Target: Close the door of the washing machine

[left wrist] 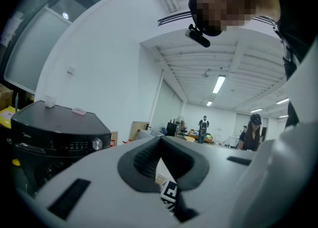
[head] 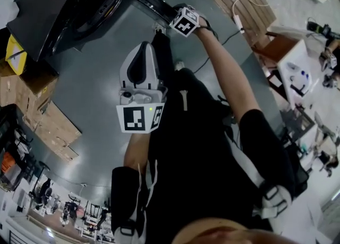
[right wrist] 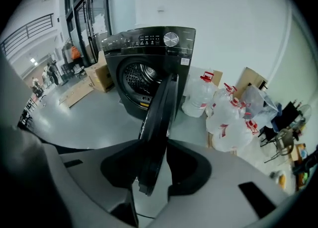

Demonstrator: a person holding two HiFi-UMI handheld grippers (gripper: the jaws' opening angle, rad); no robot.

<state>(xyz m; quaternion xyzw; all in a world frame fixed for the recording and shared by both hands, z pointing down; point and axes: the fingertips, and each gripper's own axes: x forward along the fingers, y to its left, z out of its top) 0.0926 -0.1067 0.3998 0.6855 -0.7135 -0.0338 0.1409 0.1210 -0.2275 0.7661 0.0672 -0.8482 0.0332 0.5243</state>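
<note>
While the door [head: 151, 2] stands open at 12 o'clock in the head view, the washing machine [head: 53, 14] is seen at 10 o'clock. In the left gripper view, the left hand-held gripper [left wrist: 160, 142] is pressed together and empty. In the right gripper view, the right hand-held gripper [right wrist: 155, 145] is spread around the door's edge, so the closing push is judged not yet done.

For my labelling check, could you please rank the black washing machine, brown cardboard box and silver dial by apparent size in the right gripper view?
1. black washing machine
2. brown cardboard box
3. silver dial
</note>
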